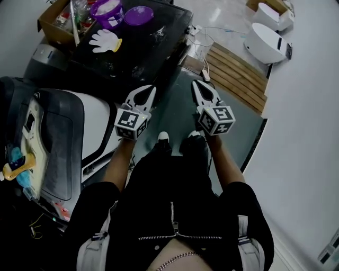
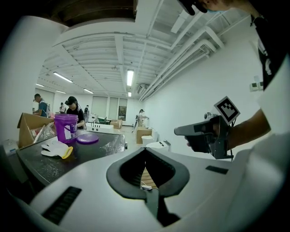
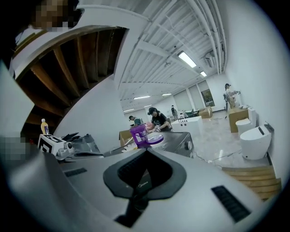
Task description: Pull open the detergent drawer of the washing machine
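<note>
Holding the tools: a person stands on the dark floor [image 1: 175,108] with one claw in each hand, both pointing forward side by side.
Left claw [image 1: 152,89]: closed, tips together and gripping nothing; the left gripper view shows only wooden slats and a white plug through the loop between its pads.
Right claw [image 1: 196,83]: closed and empty, level with the left one and apart from it.
Washing machine [image 1: 169,26]: dark-topped, ahead of both claws and a little to the left in the head view; neither claw touches it.
Detergent drawer: cannot be made out in any view; the right gripper view shows the machine's grey front with a round knob [image 3: 186,145].
Purple bucket [image 1: 107,10]: upright on the far part of the machine's top.
Purple lid [image 1: 139,15]: flat on the top, just beside the bucket.
White glove [image 1: 105,40]: lying on the top nearer the person, its cuff yellow.
Cardboard box [image 1: 53,24]: at the far left edge of the top; whether it rests on the machine cannot be told.
White appliance [image 1: 98,124]: low at the person's left, with a dark lid.
Wooden platform [image 1: 238,74]: slatted, on the floor to the right of the machine.
White toilets [image 1: 267,42]: standing beyond the platform.
Background: several people stand far down the room in both gripper views.
</note>
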The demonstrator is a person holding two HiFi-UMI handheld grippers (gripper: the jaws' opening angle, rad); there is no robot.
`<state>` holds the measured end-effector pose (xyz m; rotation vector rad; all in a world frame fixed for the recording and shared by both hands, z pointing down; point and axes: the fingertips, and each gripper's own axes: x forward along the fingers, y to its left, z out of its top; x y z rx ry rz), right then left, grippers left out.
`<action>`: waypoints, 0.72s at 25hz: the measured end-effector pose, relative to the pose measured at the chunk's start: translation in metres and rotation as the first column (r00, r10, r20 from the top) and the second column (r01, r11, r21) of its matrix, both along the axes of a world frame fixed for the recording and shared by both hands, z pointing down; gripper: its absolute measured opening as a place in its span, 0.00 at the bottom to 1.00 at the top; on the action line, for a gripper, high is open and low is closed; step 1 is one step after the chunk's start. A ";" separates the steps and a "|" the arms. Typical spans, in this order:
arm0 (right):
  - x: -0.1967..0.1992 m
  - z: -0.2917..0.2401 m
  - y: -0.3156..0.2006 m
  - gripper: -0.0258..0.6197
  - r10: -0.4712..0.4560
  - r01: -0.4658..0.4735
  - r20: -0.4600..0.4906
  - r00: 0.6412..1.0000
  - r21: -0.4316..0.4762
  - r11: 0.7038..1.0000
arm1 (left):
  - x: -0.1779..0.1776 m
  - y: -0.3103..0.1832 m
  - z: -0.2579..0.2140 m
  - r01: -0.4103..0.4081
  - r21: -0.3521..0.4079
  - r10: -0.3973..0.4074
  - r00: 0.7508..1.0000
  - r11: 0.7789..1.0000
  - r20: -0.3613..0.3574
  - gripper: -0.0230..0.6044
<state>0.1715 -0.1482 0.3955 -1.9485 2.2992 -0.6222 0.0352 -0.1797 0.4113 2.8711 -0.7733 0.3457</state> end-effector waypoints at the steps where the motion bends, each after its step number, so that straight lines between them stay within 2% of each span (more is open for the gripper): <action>1: -0.001 0.002 -0.006 0.05 -0.016 0.016 0.018 1.000 0.001 1.000 | 0.001 -0.004 0.002 0.013 -0.004 -0.013 1.000 1.000 0.000 0.07; 7: -0.004 0.015 -0.043 0.05 -0.134 0.134 0.109 0.985 0.005 0.991 | 0.009 -0.025 0.003 0.109 0.005 -0.109 0.994 0.994 0.008 0.07; 13: -0.007 0.040 -0.072 0.05 -0.235 0.241 0.253 0.939 0.005 0.970 | 0.007 -0.032 0.012 0.207 -0.007 -0.207 0.978 0.978 0.029 0.07; 16: -0.004 0.061 -0.085 0.03 -0.252 0.262 0.272 0.929 -0.002 0.965 | 0.009 -0.033 0.020 0.245 -0.019 -0.244 0.969 0.969 0.025 0.07; 18: -0.007 0.083 -0.091 0.06 -0.268 0.285 0.262 0.927 -0.029 0.958 | 0.005 -0.032 0.028 0.267 -0.029 -0.266 0.963 0.963 0.034 0.07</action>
